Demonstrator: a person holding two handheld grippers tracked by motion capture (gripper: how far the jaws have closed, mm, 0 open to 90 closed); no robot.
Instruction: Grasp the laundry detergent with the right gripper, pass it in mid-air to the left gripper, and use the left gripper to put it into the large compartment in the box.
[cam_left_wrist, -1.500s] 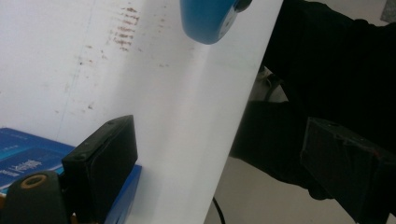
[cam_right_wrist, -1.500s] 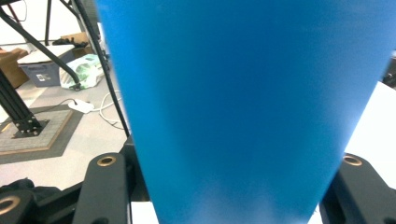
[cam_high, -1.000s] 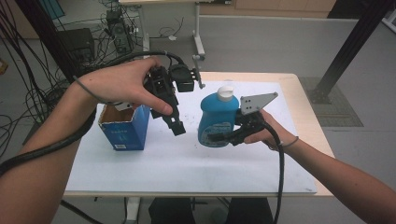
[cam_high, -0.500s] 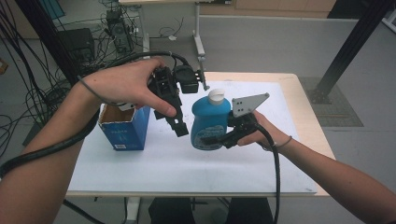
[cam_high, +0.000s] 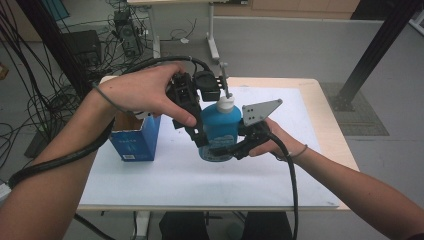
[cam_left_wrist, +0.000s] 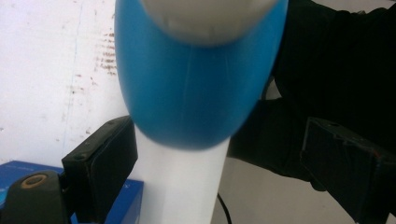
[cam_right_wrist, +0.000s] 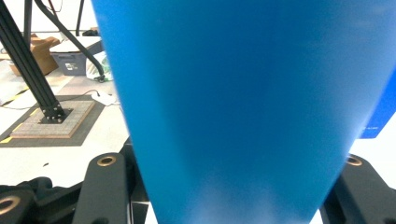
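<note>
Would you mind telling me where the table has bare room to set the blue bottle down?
Free: the white sheet in front of the blue bottle, and its right part. Crowded: the blue box at left, both grippers mid-table.

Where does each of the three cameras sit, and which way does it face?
High view: above the person's side, facing forward and down at the table; both forearms show.
Left gripper view: on the left gripper, facing the blue bottle.
Right gripper view: on the right gripper, facing the bottle's body.
All share the blue bottle.
</note>
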